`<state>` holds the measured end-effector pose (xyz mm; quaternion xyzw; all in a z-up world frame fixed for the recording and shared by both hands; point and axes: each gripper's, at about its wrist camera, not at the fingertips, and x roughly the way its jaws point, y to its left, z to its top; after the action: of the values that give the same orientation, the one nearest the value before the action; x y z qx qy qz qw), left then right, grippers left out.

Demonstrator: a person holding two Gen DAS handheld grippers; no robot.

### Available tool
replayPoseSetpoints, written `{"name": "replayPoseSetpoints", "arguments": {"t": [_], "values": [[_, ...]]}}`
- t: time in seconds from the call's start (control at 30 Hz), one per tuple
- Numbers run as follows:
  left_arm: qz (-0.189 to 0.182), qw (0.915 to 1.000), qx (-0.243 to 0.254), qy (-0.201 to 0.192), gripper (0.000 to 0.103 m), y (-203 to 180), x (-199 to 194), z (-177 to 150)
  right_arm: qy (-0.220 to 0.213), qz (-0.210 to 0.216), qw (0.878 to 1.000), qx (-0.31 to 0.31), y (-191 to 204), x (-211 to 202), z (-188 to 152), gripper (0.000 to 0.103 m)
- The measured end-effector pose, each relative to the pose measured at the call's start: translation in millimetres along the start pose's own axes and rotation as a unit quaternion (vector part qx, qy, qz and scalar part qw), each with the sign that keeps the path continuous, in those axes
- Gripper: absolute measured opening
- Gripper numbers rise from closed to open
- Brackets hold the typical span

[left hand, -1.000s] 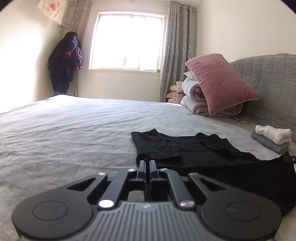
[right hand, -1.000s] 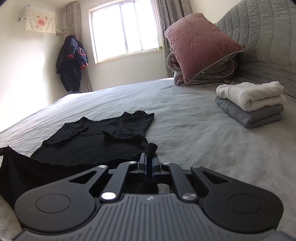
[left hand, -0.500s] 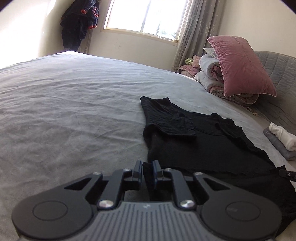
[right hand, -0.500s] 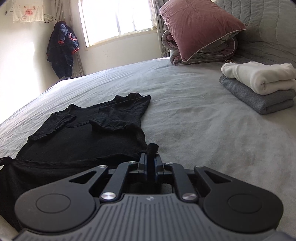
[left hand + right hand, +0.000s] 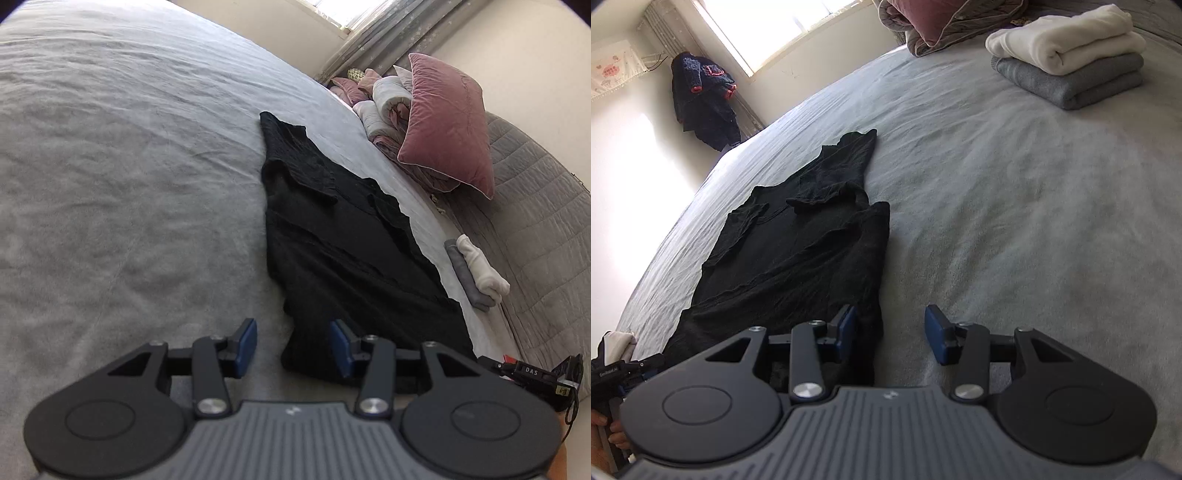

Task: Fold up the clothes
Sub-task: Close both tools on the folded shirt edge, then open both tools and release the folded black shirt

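A black T-shirt (image 5: 332, 236) lies flat on the grey bed (image 5: 110, 184), sleeves folded inward, hem toward me. It also shows in the right wrist view (image 5: 798, 258). My left gripper (image 5: 293, 345) is open, its blue pads (image 5: 246, 341) on either side of the shirt's near left hem corner, holding nothing. My right gripper (image 5: 890, 334) is open over the shirt's near right hem edge, holding nothing. Each gripper shows at the edge of the other's view.
A folded white garment on a folded grey one (image 5: 1067, 55) sits to the right, near the grey headboard (image 5: 535, 221). A pink pillow on rolled bedding (image 5: 447, 122) lies at the head. A dark jacket (image 5: 701, 99) hangs by the window.
Both grippers were shut on the shirt's hem corners and have opened, letting the hem drop onto the bed. Both cameras have tilted downward and rolled.
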<state>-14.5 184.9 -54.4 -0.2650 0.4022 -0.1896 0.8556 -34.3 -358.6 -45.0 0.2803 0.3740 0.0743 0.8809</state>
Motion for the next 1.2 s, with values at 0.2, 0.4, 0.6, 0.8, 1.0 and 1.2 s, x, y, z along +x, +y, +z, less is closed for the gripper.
{"name": "replayPoseSetpoints", "arguments": {"t": [0.2, 0.4, 0.6, 0.8, 1.0, 1.2], "values": [[-0.05, 0.995, -0.075, 0.044, 0.046, 7, -2, -7, 0.049, 0.055, 0.993, 0.088, -14, -13, -4, 0.046], [-0.049, 0.9873, -0.151, 0.002, 0.041, 6, 19, -22, 0.047, 0.069, 0.992, 0.09, -3, 2, -16, 0.047], [-0.008, 0.9771, -0.209, -0.042, 0.002, 4, 29, -30, 0.011, 0.071, 0.987, 0.143, -10, 12, -22, 0.008], [0.015, 0.9774, -0.207, -0.038, 0.001, -7, -7, -19, 0.021, 0.075, 0.98, 0.181, -15, -13, -13, 0.007], [0.029, 0.9835, -0.179, -0.001, 0.002, -5, -12, -24, 0.03, 0.067, 0.982, 0.174, -18, -29, -12, 0.007], [0.002, 0.9881, -0.154, 0.006, 0.005, 14, 1, -36, 0.053, 0.038, 0.983, 0.173, -37, -7, -25, 0.003]]}}
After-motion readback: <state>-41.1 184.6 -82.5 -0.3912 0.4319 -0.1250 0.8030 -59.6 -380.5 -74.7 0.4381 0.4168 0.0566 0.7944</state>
